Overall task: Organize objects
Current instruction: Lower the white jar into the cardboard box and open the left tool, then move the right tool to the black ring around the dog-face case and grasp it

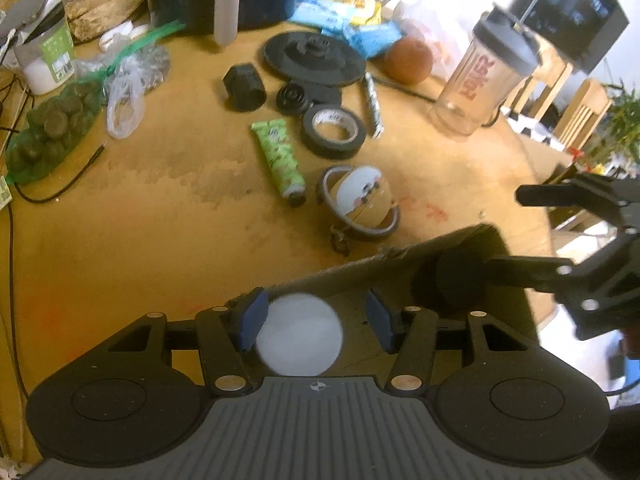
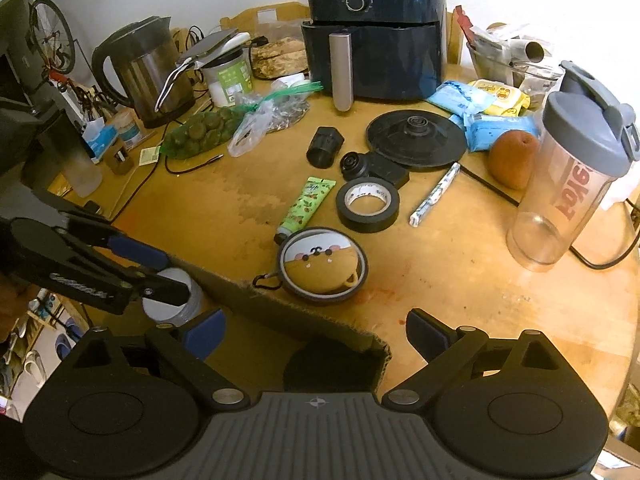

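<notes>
My left gripper [image 1: 316, 308] is shut on a white round jar [image 1: 298, 334] and holds it over an open cardboard box [image 1: 360, 272] at the table's near edge. In the right wrist view the left gripper [image 2: 176, 278] and the jar [image 2: 190, 304] are at the left, by the box wall [image 2: 280, 308]. My right gripper [image 2: 314, 320] stands wide open above the box corner, with nothing between its pads. Beneath it a black round thing [image 2: 332, 368] lies inside the box. The left wrist view shows the right gripper [image 1: 506, 230] over that black thing [image 1: 456, 284].
Beyond the box lie a plush keychain [image 2: 320, 264], a green tube [image 2: 306, 206], a tape roll [image 2: 368, 204], a wrapped stick [image 2: 434, 194], a black cap [image 2: 325, 146] and a black disc [image 2: 416, 140]. A shaker bottle [image 2: 572, 184] stands right; an air fryer [image 2: 376, 28] and kettle [image 2: 148, 68] stand behind.
</notes>
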`<action>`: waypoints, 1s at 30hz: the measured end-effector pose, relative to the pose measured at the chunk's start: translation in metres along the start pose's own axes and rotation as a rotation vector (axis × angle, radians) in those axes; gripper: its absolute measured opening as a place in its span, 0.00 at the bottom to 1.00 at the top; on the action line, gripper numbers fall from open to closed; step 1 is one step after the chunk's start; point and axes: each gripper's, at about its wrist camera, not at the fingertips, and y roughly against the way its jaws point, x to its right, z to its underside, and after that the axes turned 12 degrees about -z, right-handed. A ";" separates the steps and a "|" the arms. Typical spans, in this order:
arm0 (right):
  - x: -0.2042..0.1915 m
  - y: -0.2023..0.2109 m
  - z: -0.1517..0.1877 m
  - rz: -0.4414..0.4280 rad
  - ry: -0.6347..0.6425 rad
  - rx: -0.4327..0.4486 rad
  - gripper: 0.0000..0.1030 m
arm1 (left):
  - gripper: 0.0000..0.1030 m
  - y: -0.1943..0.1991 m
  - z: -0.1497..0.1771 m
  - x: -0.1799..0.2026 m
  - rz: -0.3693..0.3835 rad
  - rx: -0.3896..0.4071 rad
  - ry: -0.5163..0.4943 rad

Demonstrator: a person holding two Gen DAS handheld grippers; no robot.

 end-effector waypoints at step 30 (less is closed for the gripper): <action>0.031 -0.056 -0.056 -0.094 0.015 -0.123 1.00 | 0.52 0.043 -0.009 -0.011 -0.041 0.079 0.099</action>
